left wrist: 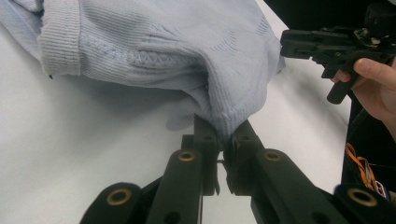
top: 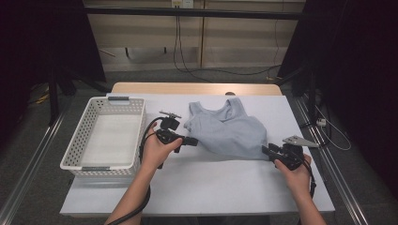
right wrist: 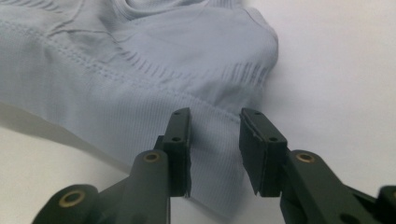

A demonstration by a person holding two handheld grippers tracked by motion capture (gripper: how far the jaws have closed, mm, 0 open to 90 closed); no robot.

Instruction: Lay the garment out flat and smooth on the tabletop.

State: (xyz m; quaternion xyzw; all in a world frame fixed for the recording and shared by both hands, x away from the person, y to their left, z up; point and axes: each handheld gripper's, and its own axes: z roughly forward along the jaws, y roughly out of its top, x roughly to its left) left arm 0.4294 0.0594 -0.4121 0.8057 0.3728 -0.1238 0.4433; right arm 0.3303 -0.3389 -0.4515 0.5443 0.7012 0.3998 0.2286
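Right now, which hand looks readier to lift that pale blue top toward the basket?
Probably the left. The left gripper is pinched shut on the top, beside the basket. The right gripper is open, gripping nothing.

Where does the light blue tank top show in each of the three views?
High view: light blue tank top lies mid-table, right of the white basket.
Left gripper view: it fills the top, its edge pinched in the left gripper.
Right gripper view: upper left, its hem between the open right gripper.
Shared landmark: the white tabletop.
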